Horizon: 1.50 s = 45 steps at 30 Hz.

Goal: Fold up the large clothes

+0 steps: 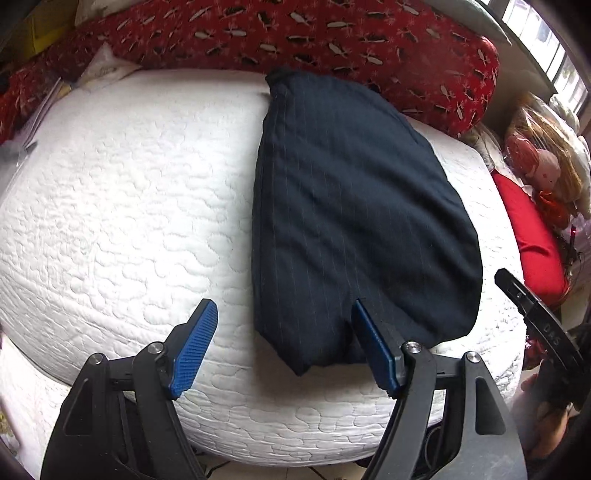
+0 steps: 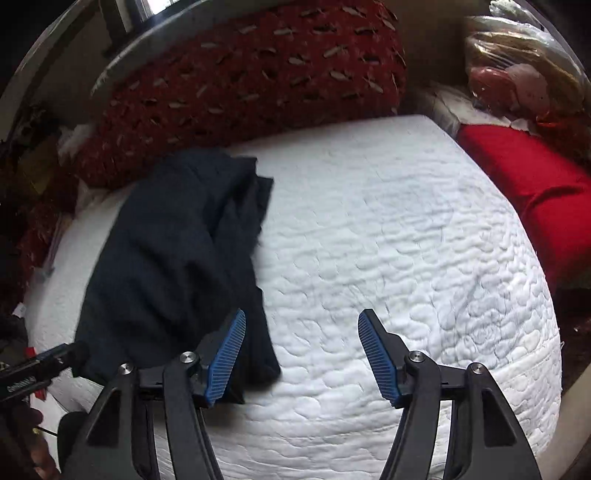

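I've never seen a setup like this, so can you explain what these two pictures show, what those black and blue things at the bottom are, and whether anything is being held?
There is no robot here. A person holds a two-finger claw in each hand, and each claw carries a wide-angle camera looking along its fingers. One picture comes from the left claw, the other from the right claw. The blue ribbed pads are the gripping faces. A dark pinstriped garment, already folded over, lies on a white quilted mattress. A red patterned cushion sits behind it. Both claws are open and hold nothing; the garment rests freely.
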Each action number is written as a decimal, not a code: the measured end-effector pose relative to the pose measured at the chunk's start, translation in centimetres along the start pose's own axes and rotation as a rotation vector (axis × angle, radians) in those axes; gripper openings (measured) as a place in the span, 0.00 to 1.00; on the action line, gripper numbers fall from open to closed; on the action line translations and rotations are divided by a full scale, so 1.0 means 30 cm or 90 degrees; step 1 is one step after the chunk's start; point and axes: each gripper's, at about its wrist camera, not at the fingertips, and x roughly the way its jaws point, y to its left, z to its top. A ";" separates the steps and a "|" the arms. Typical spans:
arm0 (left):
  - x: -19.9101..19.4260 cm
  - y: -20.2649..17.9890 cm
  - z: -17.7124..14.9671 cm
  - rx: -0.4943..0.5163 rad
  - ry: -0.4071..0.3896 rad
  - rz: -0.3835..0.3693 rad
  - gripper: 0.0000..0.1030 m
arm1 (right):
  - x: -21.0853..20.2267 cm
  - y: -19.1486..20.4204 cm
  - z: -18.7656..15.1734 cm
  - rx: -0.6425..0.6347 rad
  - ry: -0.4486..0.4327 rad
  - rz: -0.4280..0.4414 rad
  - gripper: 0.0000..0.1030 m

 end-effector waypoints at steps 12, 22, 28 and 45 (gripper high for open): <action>0.056 -0.028 0.031 0.007 0.018 0.011 0.73 | 0.156 0.139 0.055 -0.057 0.024 -0.053 0.72; 0.046 0.003 0.209 -0.025 -0.031 0.007 0.73 | 0.161 0.056 0.169 0.044 -0.016 -0.024 0.78; 0.133 0.026 0.342 -0.072 -0.032 0.019 0.73 | 0.162 0.215 0.236 -0.023 -0.087 0.096 0.66; 0.214 0.008 0.357 -0.048 0.006 0.021 0.73 | 0.495 0.166 0.328 -0.091 0.071 -0.092 0.71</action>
